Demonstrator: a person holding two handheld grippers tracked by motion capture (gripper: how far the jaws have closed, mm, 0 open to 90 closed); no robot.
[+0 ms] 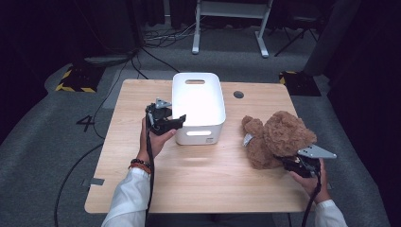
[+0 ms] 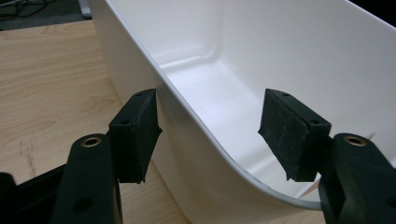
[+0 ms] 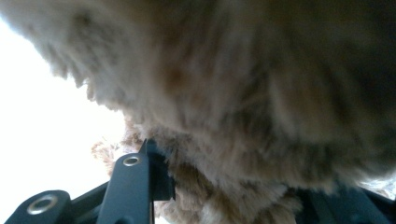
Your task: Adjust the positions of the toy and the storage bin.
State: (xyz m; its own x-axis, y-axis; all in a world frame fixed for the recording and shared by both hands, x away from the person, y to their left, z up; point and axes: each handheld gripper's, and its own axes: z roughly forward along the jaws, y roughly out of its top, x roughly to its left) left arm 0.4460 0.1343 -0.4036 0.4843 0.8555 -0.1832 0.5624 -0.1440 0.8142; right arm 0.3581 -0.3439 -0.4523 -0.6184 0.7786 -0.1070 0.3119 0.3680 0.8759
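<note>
Brown fluffy teddy bear (image 1: 279, 137) lies near right table edge, soft, light, squashy; right gripper (image 1: 292, 163) fingers pinch its fur. Left gripper (image 1: 171, 122) fingers straddle white plastic bin (image 1: 197, 101) wall, apparently clamping it.

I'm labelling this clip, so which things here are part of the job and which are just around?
In the job:
- white bin, its wall between the left gripper's jaws
- teddy bear, gripped by the right gripper

Just around:
- table, bearing both
- white stand on the floor behind
- floor cables
</note>
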